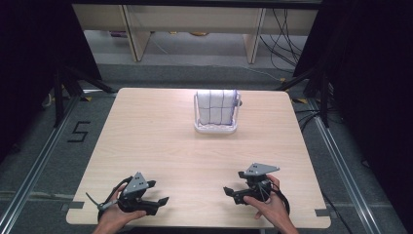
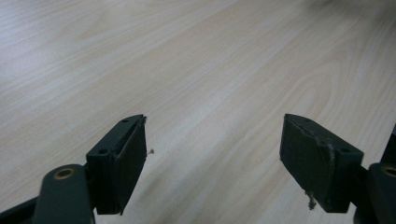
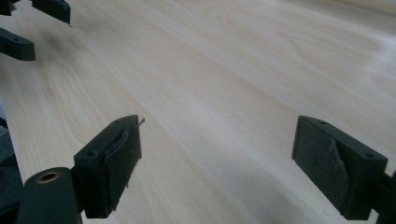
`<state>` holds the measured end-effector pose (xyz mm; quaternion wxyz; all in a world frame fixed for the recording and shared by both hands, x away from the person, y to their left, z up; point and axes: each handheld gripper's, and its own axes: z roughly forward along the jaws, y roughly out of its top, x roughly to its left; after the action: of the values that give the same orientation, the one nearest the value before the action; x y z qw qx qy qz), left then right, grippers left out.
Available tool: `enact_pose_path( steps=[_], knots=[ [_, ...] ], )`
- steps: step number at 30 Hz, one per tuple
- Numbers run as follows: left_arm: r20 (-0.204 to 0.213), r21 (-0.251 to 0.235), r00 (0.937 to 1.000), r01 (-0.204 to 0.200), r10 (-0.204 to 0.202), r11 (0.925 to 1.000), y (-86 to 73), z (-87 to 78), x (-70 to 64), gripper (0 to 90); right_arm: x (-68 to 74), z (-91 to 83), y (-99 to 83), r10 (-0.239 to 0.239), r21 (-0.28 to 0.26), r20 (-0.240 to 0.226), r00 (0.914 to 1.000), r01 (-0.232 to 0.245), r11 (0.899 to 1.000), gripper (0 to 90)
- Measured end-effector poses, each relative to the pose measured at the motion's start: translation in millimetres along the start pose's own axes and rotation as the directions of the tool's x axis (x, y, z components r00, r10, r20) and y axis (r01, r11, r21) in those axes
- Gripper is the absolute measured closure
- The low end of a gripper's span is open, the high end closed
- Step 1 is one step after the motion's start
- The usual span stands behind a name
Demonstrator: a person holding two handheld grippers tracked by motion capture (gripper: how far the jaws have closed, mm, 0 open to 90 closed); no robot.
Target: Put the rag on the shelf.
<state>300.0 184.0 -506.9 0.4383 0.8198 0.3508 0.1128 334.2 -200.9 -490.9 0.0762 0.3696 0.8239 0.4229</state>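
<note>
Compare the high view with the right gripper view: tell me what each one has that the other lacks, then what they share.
High view alone: a white rack holding white folded cloths at the far middle of the table, the person's hands, the grey floor and black cables beyond.

Right gripper view alone: a close look along the right gripper, its jaws wide apart, worn pads facing in, nothing between them.

Both: the pale wooden table, and the left gripper resting open near its front edge.

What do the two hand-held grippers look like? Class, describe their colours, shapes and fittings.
Both are black. The left gripper and right gripper each carry a grey three-cornered plate on top, and a dark cable trails from each. Each has two flat, block-shaped jaws with worn dark pads and small screw holes. No sleeves show on the forearms.
</note>
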Motion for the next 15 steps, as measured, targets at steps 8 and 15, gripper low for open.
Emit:
enact_pose_path(
  steps=[8, 15],
  knots=[
    [0.005, 0.062, 0.9983, -0.058, 0.058, 0.9963, -8.0, -2.9, -8.1, 22.5, 9.6, -6.0, -13.7, -0.02, 0.061, 0.021, 0.9996, 0.018, 0.998, 16.6],
    [0.003, 0.068, 0.998, -0.063, 0.063, 0.9957, -8.1, -1.7, -8.4, 22.5, 12.8, -7.5, -14.2, -0.018, 0.079, 0.043, 0.9989, 0.015, 0.997, 16.6]
  ],
)
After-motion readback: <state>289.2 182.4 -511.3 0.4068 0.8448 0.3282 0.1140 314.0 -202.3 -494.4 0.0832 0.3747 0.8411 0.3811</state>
